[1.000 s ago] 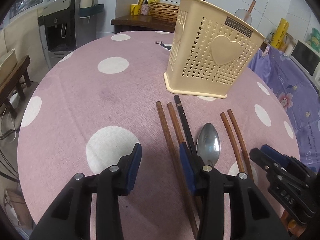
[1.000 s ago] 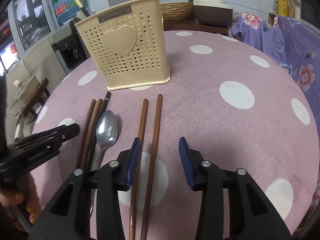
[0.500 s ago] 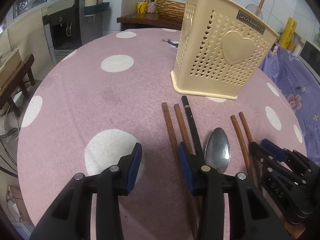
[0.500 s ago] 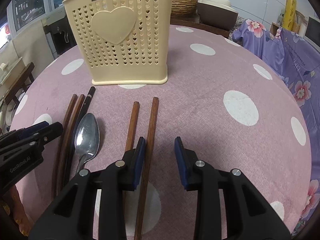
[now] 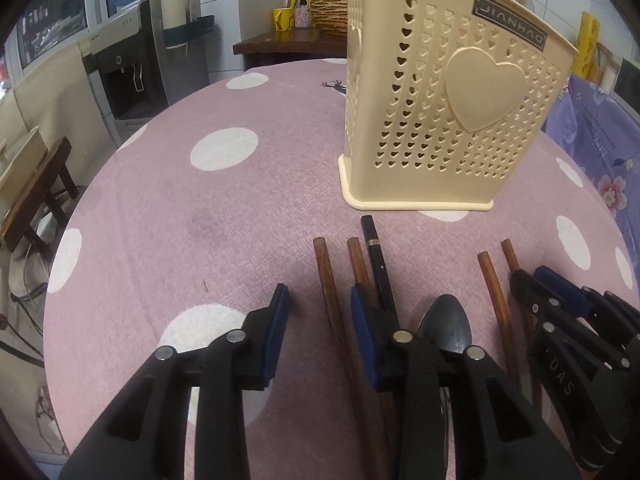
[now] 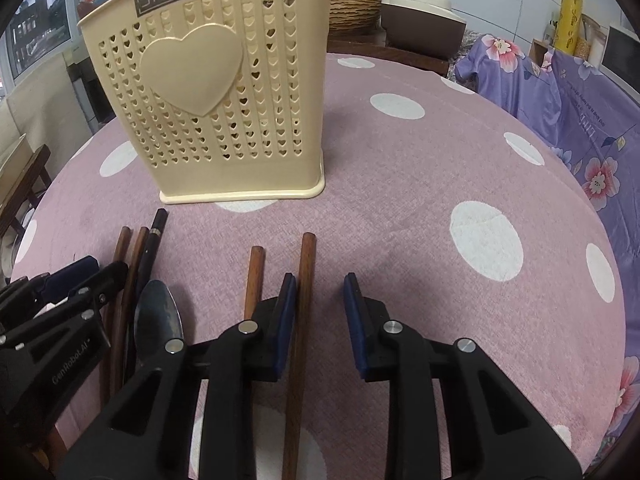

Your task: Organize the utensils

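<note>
Straddling brown chopsticks [image 6: 305, 280], right gripper [image 6: 320, 304], jaws apart

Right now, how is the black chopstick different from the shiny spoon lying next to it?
The black chopstick is thin, straight and dark with a small metal band; the spoon is silvery with a wide rounded bowl. The chopstick's end reaches closer to the cream holder than the spoon's bowl does. Both lie flat on the dotted tablecloth.

We see soft, even indoor light with faint shadows. Daylight enters through windows [image 5: 48, 28] at ten o'clock. Fisheye distortion bends both views' edges, corners go black, and the spoon [image 5: 446, 326] shows dull glare.
</note>
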### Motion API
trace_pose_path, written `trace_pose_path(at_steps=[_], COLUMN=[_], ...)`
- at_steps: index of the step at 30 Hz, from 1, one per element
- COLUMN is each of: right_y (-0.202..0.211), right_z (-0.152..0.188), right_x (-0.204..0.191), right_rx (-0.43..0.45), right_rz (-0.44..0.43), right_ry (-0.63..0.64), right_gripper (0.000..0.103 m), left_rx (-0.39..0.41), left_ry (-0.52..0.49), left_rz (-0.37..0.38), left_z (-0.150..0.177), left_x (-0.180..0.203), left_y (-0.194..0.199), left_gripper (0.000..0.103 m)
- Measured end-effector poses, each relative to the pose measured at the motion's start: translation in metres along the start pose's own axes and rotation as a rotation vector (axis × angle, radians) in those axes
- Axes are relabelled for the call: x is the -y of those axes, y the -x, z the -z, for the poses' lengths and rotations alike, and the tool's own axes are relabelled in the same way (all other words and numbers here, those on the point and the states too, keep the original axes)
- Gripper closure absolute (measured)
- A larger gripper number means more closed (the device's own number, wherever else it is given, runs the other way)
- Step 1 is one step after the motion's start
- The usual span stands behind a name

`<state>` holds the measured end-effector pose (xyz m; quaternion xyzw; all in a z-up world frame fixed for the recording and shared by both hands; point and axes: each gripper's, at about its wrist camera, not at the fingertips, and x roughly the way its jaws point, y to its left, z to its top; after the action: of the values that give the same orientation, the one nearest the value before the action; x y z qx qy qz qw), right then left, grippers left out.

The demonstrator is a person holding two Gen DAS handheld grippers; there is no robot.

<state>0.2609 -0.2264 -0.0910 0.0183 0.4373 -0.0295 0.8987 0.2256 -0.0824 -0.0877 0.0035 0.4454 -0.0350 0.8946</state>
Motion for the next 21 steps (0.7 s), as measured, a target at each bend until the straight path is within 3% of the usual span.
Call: trace_pose_path(at_steps=[8, 12, 21], right_y=[0.0008, 0.0011, 0.0019], right_z=[0.0003, 0.0017, 0.0031], right_x=[-0.0088, -0.0090, -0.0053], right_rx=[0.005, 0.010, 0.018], right_rz=[0.001, -0.002, -0.021], right_ry=[0.037, 0.040, 0.023], right_gripper=[0.093, 0.094, 0.094], left_rx=[0.008, 0.011, 0.017], left_ry=[0.001, 0.014, 0.016], left_rz=[-0.006, 0.002, 0.014], left_z=[0.0073, 0.0085, 0.0061], left_x=[0.0021, -0.0002, -0.0041], left_y=[0.0052, 0.0062, 0.0052], left_gripper=[0.087, 0.093, 0.095])
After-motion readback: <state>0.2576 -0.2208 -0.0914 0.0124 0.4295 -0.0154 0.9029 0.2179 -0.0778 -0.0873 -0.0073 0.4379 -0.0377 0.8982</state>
